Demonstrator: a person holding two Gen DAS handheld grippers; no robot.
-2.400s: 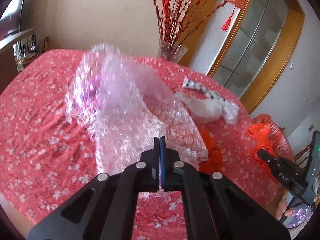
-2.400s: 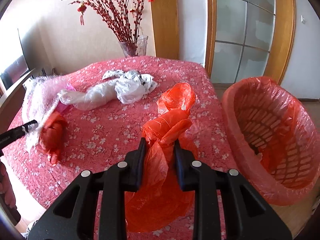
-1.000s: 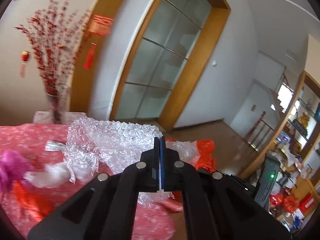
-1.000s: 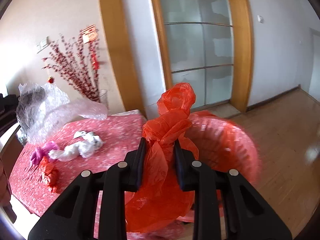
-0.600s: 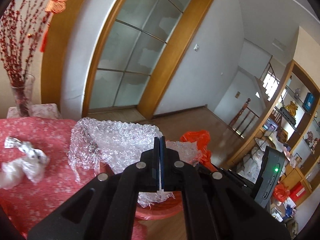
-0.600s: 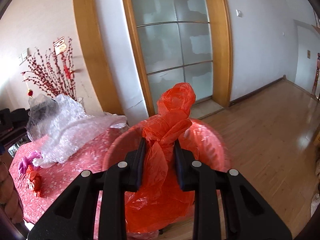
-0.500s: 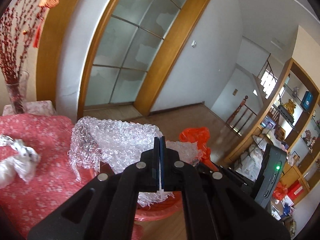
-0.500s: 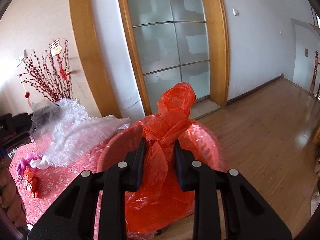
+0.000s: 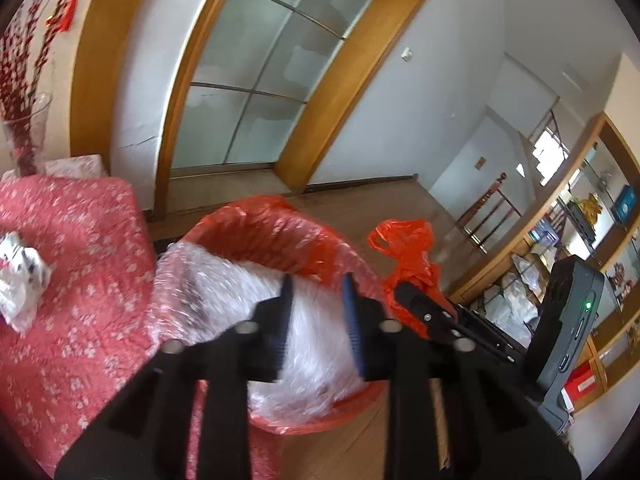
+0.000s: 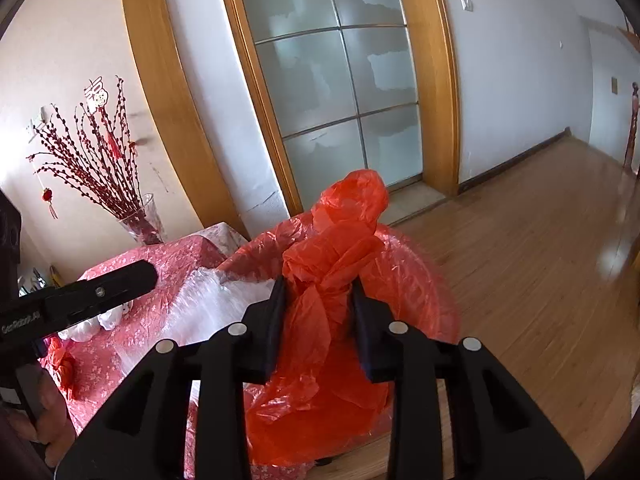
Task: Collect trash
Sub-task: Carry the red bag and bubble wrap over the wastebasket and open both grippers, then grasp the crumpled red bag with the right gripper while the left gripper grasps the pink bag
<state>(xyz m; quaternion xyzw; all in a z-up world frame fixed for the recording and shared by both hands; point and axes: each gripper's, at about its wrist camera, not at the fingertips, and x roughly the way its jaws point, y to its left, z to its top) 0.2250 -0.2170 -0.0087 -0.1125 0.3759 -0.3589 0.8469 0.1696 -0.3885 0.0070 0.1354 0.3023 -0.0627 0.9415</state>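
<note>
Over the bin [image 9: 280, 236] the left gripper [image 9: 316, 312] opens – bubble wrap [image 9: 240, 292] loose below; beside it the right gripper [image 10: 318, 312] opens, red bag [image 10: 340, 248] between its jaws

Basket mouth [image 9: 256, 220] — largely filled by bubble wrap [image 9: 312, 320], which spills over the near rim; bare liner shows only along the far wall. Right gripper [image 10: 318, 300] and its orange bag [image 10: 332, 264] block the basket's right side, just beside the left gripper [image 9: 316, 304], whose fingers are parting above the wrap. Surface [image 9: 72, 280] to the left — mostly bare cloth, one crumpled white bag [image 9: 20, 276], vase [image 9: 24, 132] at the far corner. Wooden floor [image 10: 540, 260] beyond the basket lies open up to the glass door [image 10: 340, 80]
</note>
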